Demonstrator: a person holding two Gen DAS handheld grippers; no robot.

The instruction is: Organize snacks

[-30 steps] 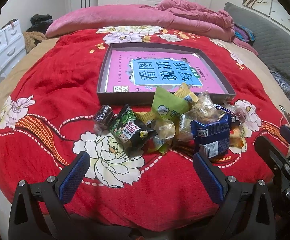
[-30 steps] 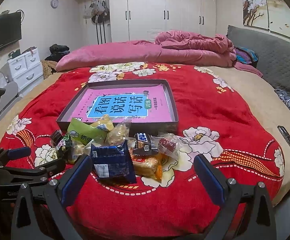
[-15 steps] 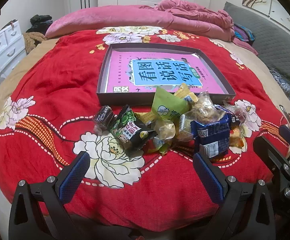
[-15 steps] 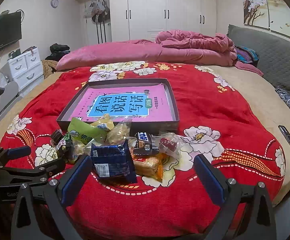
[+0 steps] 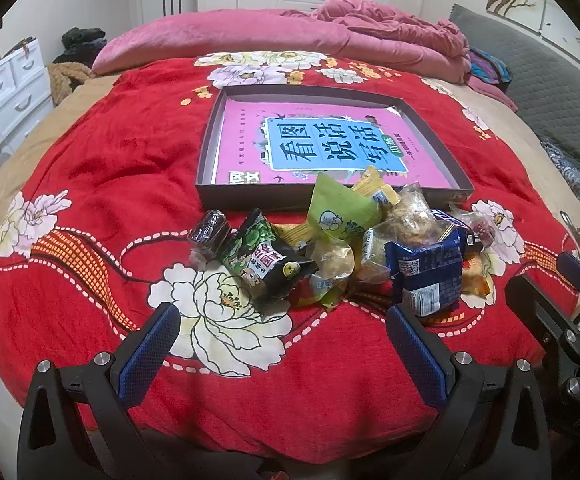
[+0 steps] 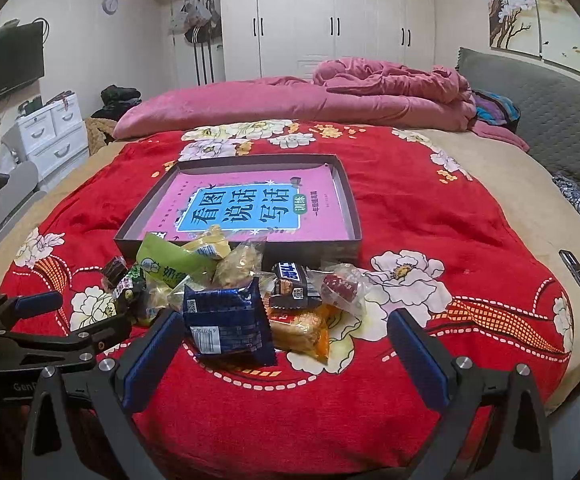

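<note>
Reading "看图说话写话" (pink book [image 6: 250, 208])

Black frames, blue-padded fingers [image 5: 148, 354]

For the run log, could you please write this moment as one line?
left claw: open, empty | right claw: open, empty | snack pile: on blanket, before tray | tray: no snacks

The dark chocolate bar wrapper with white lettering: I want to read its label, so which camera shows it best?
The right wrist view: the dark chocolate bar wrapper faces the camera, lettering unobstructed, behind the blue snack packet. In the left wrist view only a sliver peeks out behind the same packet.
</note>
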